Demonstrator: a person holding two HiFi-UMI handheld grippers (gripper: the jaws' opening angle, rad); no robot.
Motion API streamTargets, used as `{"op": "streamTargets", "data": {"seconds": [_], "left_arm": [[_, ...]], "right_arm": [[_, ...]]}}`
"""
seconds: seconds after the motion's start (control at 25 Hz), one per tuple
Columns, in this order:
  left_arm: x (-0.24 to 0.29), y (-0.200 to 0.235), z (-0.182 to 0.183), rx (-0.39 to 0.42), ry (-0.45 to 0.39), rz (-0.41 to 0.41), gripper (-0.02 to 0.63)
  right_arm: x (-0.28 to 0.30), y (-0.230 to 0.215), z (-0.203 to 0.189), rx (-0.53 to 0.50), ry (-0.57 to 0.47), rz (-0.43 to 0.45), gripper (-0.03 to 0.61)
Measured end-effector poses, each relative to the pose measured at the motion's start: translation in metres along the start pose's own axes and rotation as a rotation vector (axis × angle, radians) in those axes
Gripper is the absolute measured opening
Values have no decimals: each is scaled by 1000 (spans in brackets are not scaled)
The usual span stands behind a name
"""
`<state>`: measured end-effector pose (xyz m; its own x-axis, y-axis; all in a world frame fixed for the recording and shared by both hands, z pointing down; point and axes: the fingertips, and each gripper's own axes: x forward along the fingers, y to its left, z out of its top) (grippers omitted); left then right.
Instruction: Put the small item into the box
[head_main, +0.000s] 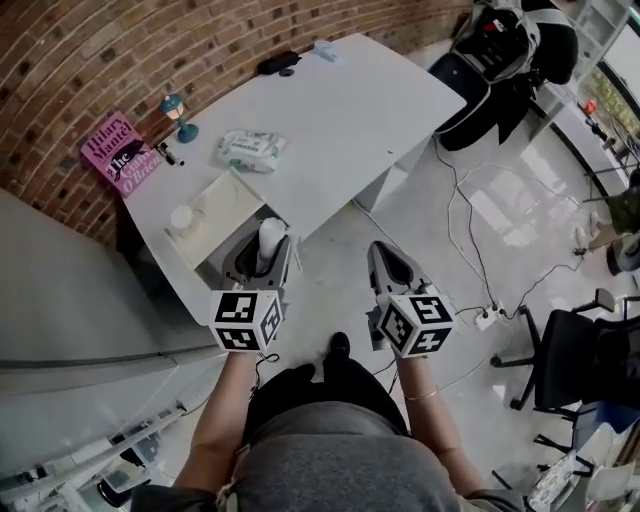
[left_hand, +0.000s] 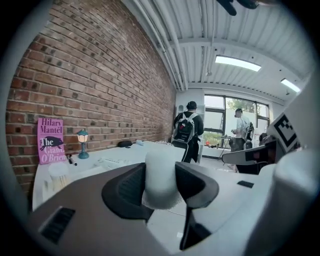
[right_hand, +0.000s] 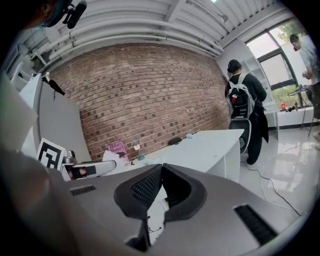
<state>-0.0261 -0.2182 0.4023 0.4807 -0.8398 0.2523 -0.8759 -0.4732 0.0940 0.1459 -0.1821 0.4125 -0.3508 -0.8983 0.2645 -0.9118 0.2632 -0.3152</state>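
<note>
Office workspace, brick wall (head_main: 150, 50), white desk (head_main: 350, 110), black office chair (head_main: 565, 350), floor cables (head_main: 470, 250), large windows (left_hand: 220, 120)

Far windows (left_hand: 223, 107) and ceiling strip lights (left_hand: 239, 62) keep the room bright, glaring off the glossy floor (head_main: 492, 212). Gripper views bend and darken at their edges.

A brick wall (head_main: 200, 40) backs the white table (head_main: 340, 120) on glossy floor (head_main: 500, 225)

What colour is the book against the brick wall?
Pink; the book shows best in the head view.
</note>
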Motion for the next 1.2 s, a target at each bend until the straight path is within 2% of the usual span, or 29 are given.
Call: {"op": "streamTargets", "data": {"seconds": [0.56, 0.84, 1.2], "left_arm": [[-53, 72, -16, -74, 10, 320, 186], [-77, 87, -26, -100, 18, 429, 186], [-96, 101, -34, -109, 47, 502, 186]], "right_arm": [[74, 72, -16, -69, 138, 322, 5], [88, 95, -27, -92, 186, 423, 5], [91, 113, -35, -110, 221, 504, 5]]}}
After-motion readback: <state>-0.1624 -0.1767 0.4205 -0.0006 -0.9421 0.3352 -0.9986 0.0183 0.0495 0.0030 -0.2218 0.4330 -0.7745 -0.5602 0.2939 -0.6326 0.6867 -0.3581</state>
